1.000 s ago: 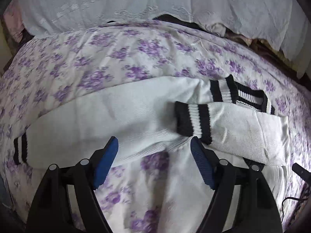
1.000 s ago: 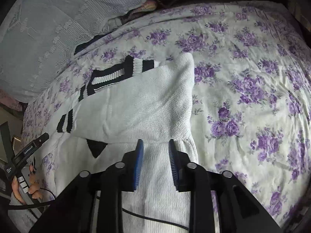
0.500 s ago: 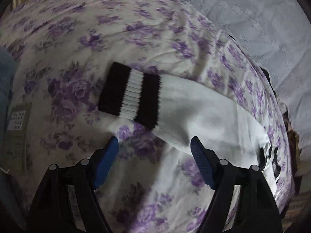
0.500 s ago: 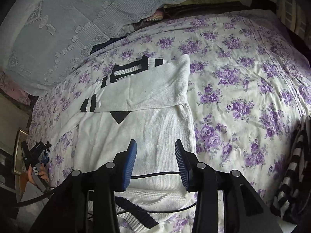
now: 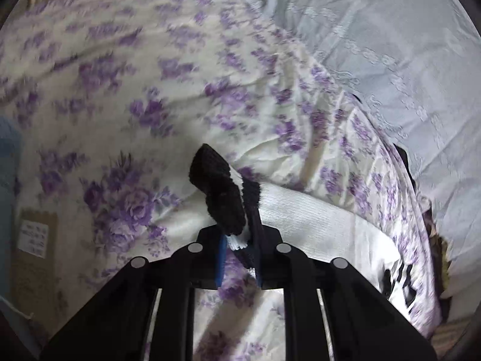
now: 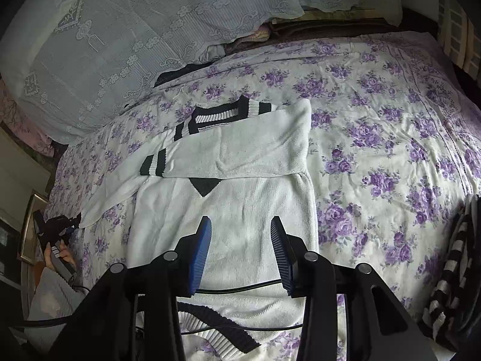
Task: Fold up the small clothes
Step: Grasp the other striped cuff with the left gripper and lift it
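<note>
Left wrist view: your left tool [image 5: 239, 240] is clenched on the black-and-white striped cuff [image 5: 224, 194] of the white sweater's sleeve [image 5: 315, 219]. The cuff bunches up between the blue pads, its black end sticking up past the fingertips. The sleeve runs off to the right across the purple-flowered bedspread [image 5: 144, 99]. Black bands of the sweater show at the right edge. A pale lace cover [image 5: 390, 45] lies at upper right. The frame is motion-blurred at upper left.

Right wrist view: your right tool [image 6: 240, 252] is released, pads well apart, gripping nothing, hovering over the lower body of the white sweater [image 6: 228, 219]. The sweater lies flat on the bedspread [image 6: 390, 150], collar end away from you. One sleeve [image 6: 240, 147] is folded across the chest, its striped cuff [image 6: 153, 164] toward the left. The striped hem [image 6: 222, 328] sits beneath the tool, with a black cable [image 6: 240, 288] crossing over it. A black-and-white striped garment [image 6: 451, 285] lies at the bed's right edge. Your left hand [image 6: 61, 255] shows at far left.
</note>
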Motion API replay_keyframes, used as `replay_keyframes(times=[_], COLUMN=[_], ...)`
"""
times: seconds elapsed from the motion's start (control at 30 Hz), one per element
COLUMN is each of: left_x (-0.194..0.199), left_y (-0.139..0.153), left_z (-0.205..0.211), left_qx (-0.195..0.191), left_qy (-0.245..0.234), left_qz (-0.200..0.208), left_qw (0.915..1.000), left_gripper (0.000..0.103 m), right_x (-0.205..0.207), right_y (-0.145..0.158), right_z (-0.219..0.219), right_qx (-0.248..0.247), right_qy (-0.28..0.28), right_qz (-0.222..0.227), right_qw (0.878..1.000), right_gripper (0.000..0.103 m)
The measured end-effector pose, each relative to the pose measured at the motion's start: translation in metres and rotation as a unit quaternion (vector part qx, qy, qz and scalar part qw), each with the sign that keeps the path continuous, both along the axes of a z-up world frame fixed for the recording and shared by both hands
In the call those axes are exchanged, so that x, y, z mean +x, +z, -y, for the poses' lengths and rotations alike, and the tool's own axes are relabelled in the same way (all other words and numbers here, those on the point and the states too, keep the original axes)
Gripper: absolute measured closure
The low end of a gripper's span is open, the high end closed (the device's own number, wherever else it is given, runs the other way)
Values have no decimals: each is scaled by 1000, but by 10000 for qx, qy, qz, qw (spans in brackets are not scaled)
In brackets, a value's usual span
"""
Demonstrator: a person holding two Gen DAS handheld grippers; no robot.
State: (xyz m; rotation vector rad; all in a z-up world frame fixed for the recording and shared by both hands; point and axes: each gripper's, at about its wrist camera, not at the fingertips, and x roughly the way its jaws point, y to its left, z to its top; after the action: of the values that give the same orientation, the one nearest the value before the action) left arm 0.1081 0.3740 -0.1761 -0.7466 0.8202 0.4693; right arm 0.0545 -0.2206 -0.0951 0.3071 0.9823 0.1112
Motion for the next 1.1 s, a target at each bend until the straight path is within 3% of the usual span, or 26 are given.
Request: replay_keyframes(times=[0.17, 0.33, 0.53, 0.77, 1.1], left_x=[21, 51, 81, 104, 121], left_y=[46, 76, 83, 86, 93], left_z=[49, 111, 180, 271, 363], left_qx=[1037, 1579, 1684, 1934, 2007], left_qy=[-748, -1562, -2239, -3139, -3814], left_qz=[9, 142, 186, 174, 248], left_qw=[9918, 9749, 9598, 9294, 9020], left_gripper=[92, 92, 92, 92, 92], right_x=[6, 9, 12, 16, 21], right_y=[-8, -12, -21, -31, -46], right_z=[-8, 1, 24, 59, 91], right_qx=[131, 306, 599, 926, 1281], right_qy=[136, 70, -188, -540, -800], right_qz=[-66, -53, -73, -49, -4], right_qw=[9998, 9995, 9980, 9942, 9885], right_gripper=[62, 62, 62, 62, 62])
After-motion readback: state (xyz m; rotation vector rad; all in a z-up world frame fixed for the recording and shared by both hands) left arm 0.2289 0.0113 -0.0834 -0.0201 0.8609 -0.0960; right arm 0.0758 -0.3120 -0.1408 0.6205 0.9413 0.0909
